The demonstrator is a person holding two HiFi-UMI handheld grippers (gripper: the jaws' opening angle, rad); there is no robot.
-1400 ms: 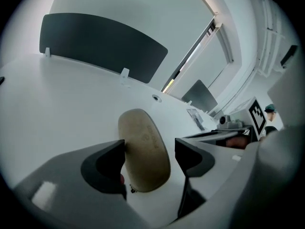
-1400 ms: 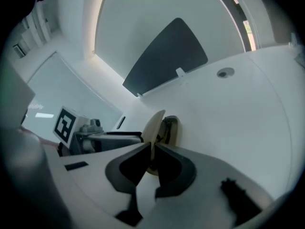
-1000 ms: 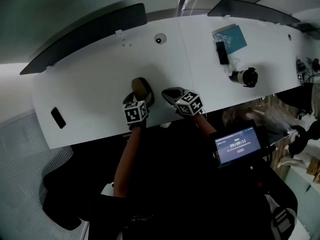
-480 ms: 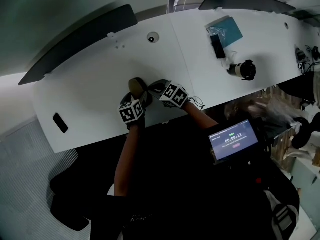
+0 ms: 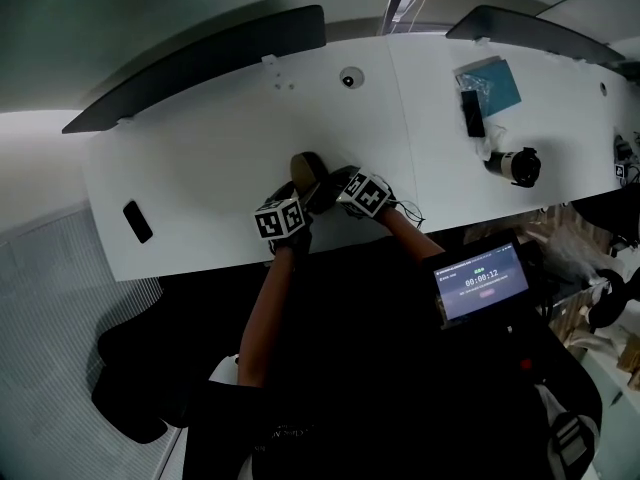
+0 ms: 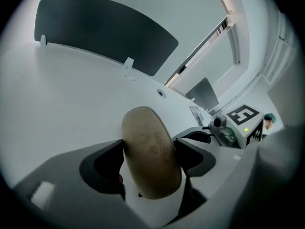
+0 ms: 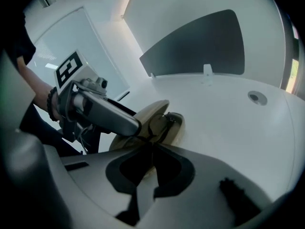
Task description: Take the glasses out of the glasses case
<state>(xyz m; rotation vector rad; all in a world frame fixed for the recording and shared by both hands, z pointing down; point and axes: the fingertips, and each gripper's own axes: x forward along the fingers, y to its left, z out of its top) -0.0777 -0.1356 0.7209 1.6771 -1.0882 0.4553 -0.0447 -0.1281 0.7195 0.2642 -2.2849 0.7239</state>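
Observation:
A tan glasses case (image 5: 305, 171) lies near the front edge of the white desk (image 5: 200, 158). My left gripper (image 5: 301, 192) spans it: in the left gripper view the case (image 6: 147, 151) fills the gap between the wide-set jaws of the left gripper (image 6: 148, 149). Those jaws have just been closing, and both fingers touch its sides. The right gripper view shows the case (image 7: 155, 111) open with dark glasses (image 7: 166, 123) inside. My right gripper (image 7: 151, 146) is shut, its tips at the opening. I cannot tell whether they touch the glasses.
A black phone (image 5: 138, 221) lies at the desk's left. At the right are a teal packet (image 5: 492, 81), a dark slab (image 5: 472, 113) and a black-and-white cylinder (image 5: 513, 165). Dark divider panels (image 5: 200, 63) line the far edge. A lit screen (image 5: 482, 283) hangs below the desk.
My right gripper has moved left across the desk and come in against the case beside the left gripper. The left gripper has stayed at the case.

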